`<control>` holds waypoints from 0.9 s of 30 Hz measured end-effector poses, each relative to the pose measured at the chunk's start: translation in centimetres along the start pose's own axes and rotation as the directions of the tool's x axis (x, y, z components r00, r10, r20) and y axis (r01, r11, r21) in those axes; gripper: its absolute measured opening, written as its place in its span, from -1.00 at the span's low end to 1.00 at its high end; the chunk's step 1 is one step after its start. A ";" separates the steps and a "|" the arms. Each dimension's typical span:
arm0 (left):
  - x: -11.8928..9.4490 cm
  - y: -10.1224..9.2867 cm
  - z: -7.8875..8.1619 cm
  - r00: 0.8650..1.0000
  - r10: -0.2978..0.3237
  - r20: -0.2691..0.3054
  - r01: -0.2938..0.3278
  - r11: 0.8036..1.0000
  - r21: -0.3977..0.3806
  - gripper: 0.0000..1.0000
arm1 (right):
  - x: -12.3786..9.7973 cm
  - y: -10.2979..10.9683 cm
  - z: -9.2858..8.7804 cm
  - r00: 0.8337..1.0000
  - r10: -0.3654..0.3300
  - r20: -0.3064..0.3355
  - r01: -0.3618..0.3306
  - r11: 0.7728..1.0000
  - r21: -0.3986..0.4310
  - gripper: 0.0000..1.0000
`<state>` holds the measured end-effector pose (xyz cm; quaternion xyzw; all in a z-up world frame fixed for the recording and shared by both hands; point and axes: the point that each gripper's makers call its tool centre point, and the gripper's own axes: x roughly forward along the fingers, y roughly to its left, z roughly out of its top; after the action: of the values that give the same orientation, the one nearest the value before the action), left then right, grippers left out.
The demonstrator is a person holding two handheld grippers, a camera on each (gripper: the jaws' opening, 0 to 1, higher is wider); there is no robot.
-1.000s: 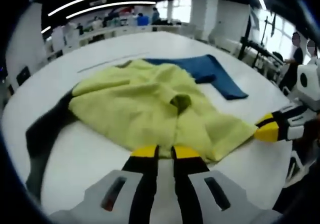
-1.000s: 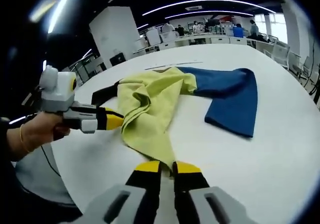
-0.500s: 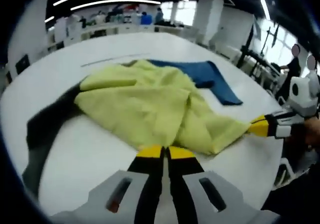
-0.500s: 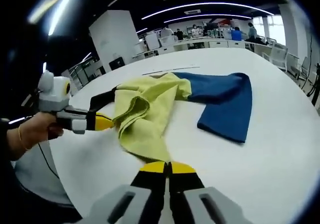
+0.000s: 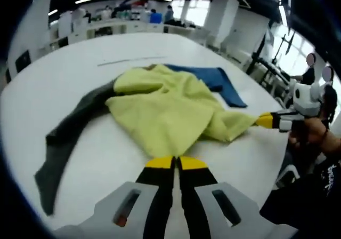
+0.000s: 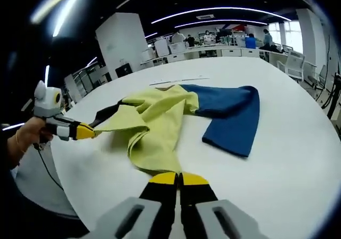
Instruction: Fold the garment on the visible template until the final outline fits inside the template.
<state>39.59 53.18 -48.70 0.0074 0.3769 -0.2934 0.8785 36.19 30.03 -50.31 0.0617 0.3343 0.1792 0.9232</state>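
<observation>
Left gripper view: left hand-held gripper point(image 5: 176, 162) at near edge, yellow tips pressed together on near hem of garment point(image 5: 170, 111). Garment lies on white desk point(image 5: 64, 79): yellow body in middle, grey sleeve point(image 5: 64, 137) trailing near left, blue sleeve point(image 5: 218, 81) far right. Right hand-held gripper point(image 5: 265, 121) enters from right, pinching yellow corner, held by hand point(image 5: 311, 135).

Right gripper view: right hand-held gripper point(image 6: 178, 178) clamped on yellow hem; garment point(image 6: 160, 121) beyond it, blue sleeve point(image 6: 234, 116) right; left hand-held gripper point(image 6: 85, 132) pinches yellow edge at left. Far: benches, people, ceiling lights.
</observation>
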 end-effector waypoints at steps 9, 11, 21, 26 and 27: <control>-3.1 1.3 -0.2 1.000 0.000 0.005 0.000 1.000 0.029 -1.00 | -1.2 0.4 1.5 0.999 -0.015 0.053 0.014 1.000 0.025 -1.00; -3.8 1.5 -0.4 1.000 -0.004 0.004 0.004 0.999 0.045 -1.00 | -1.4 0.3 1.9 0.998 -0.018 0.063 0.016 1.000 0.027 -1.00; -6.5 2.8 1.0 0.998 0.010 0.067 -0.014 0.998 0.058 -1.00 | -2.8 -0.6 3.8 0.993 -0.045 0.106 0.043 0.999 0.020 -1.00; -7.8 2.1 1.2 0.997 -0.004 0.073 0.000 0.998 0.061 -1.00 | -4.0 -0.5 4.9 0.989 -0.036 0.146 0.028 0.998 0.060 -1.00; -8.2 1.7 1.1 0.997 -0.014 0.073 0.009 0.998 0.064 -1.00 | -4.3 -0.5 5.1 0.988 -0.036 0.152 0.028 0.998 0.056 -1.00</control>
<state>36.75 58.50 -42.81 0.0223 0.3348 -0.3105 0.8894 36.51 28.01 -43.95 0.0946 0.2681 0.1500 0.9470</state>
